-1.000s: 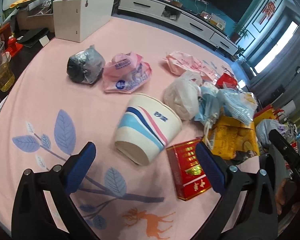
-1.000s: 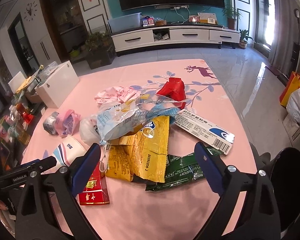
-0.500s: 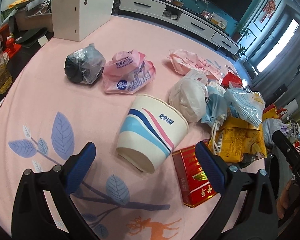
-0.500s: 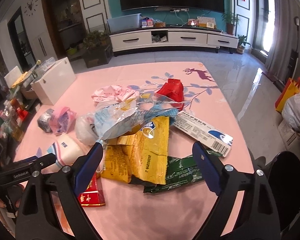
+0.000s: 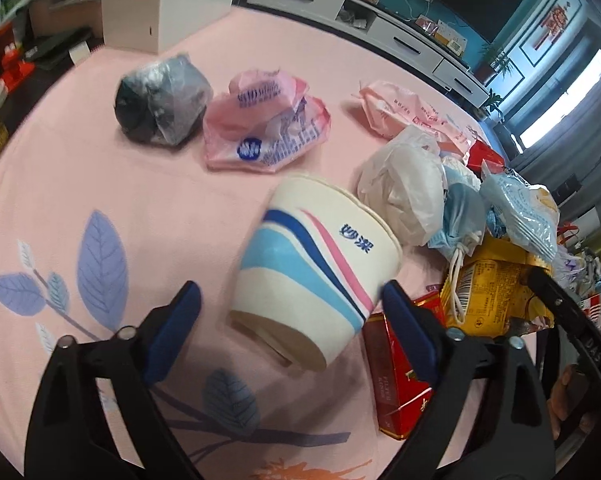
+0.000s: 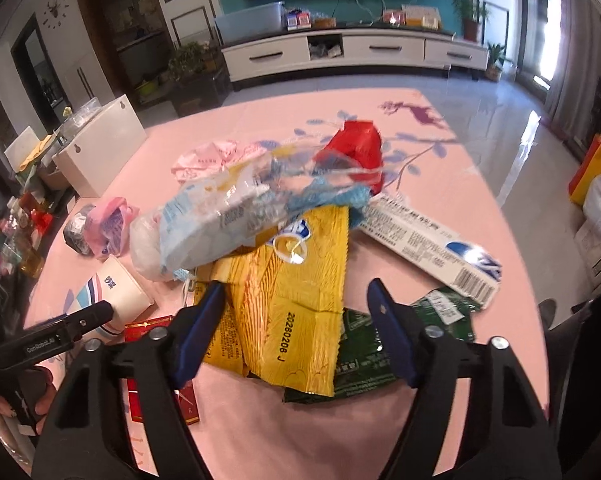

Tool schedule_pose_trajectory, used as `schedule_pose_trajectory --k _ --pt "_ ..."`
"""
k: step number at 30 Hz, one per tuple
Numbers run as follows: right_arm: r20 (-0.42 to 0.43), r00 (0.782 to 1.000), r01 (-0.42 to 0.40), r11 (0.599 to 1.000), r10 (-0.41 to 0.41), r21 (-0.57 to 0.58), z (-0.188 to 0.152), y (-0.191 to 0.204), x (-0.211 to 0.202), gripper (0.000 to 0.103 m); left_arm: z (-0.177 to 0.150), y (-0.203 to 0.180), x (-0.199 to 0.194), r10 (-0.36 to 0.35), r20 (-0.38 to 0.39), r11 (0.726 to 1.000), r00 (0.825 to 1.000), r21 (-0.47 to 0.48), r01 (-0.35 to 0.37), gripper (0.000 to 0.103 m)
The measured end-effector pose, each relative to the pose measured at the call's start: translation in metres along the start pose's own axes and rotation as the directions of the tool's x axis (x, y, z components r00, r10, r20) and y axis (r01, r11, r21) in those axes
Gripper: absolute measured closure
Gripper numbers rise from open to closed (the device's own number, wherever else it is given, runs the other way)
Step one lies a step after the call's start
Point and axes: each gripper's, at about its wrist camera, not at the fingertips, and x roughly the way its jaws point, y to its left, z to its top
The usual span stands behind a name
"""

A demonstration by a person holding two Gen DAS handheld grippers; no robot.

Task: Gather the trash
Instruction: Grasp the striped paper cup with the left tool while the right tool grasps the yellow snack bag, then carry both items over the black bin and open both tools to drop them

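A paper cup (image 5: 316, 280) with blue and pink stripes lies on its side on the pink tablecloth (image 5: 100, 168). My left gripper (image 5: 290, 320) straddles the cup's base end, its jaws closing. The right pad is at the cup's wall and the left pad stands apart from it. A yellow snack wrapper (image 6: 296, 300) lies flat over a green wrapper (image 6: 364, 356). My right gripper (image 6: 294, 328) hangs just above the yellow wrapper, jaws closing, with the wrapper between the pads and untouched.
A red cigarette box (image 5: 396, 392) lies beside the cup. Piled behind are a white bag (image 5: 404, 192), a clear bag of masks (image 6: 228, 216), a toothpaste box (image 6: 428, 248), a red bag (image 6: 356, 148), pink bags (image 5: 264, 120) and a dark bundle (image 5: 160, 100). A white box (image 6: 100, 148) stands far left.
Both grippers have come down toward the table, so the cup and the yellow wrapper look larger. Both pairs of jaws have narrowed, the right pair more.
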Motion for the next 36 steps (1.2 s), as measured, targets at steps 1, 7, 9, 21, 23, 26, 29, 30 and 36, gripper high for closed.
schedule_pose_trajectory --k 1,7,9,21,23,26,29,30,36 --pt "-0.006 1.000 0.002 1.000 -0.002 -0.003 0.000 0.001 0.002 0.039 0.000 0.000 -0.001 0.004 0.009 1.000 1.000 -0.001 -0.004 0.017" --pt "-0.008 1.000 0.017 0.999 -0.017 -0.036 -0.004 0.004 0.002 0.065 -0.001 0.001 -0.002 -0.026 0.025 0.999 0.999 -0.018 0.026 0.031" --pt "-0.004 1.000 0.019 0.999 -0.019 -0.045 -0.004 0.004 -0.002 0.072 -0.003 0.002 -0.004 -0.029 0.029 0.999 0.999 -0.025 0.030 0.032" --pt "0.087 0.996 -0.004 1.000 0.006 -0.018 0.000 -0.004 -0.055 0.079 -0.010 -0.015 -0.049 -0.115 0.092 0.993 0.989 0.016 0.114 0.044" --pt "0.111 0.994 0.003 1.000 -0.002 -0.015 -0.001 -0.006 -0.067 0.079 -0.012 -0.019 -0.057 -0.126 0.105 0.992 0.986 0.032 0.124 0.044" --pt "0.135 0.991 0.021 1.000 -0.021 -0.001 -0.003 -0.013 -0.083 0.079 -0.015 -0.026 -0.070 -0.157 0.129 0.987 0.979 0.046 0.153 0.044" --pt "0.181 0.983 0.035 0.999 -0.041 0.037 -0.008 -0.026 -0.103 0.079 -0.018 -0.037 -0.085 -0.186 0.155 0.981 0.970 0.077 0.176 0.044" --pt "0.198 0.978 0.049 0.997 -0.059 0.055 -0.011 -0.034 -0.110 0.079 -0.021 -0.042 -0.090 -0.200 0.165 0.978 0.966 0.089 0.188 0.044" --pt "0.241 0.958 0.118 0.981 -0.154 0.156 -0.028 -0.074 -0.141 0.079 -0.040 -0.079 -0.117 -0.291 0.187 0.949 0.938 0.181 0.259 0.044"
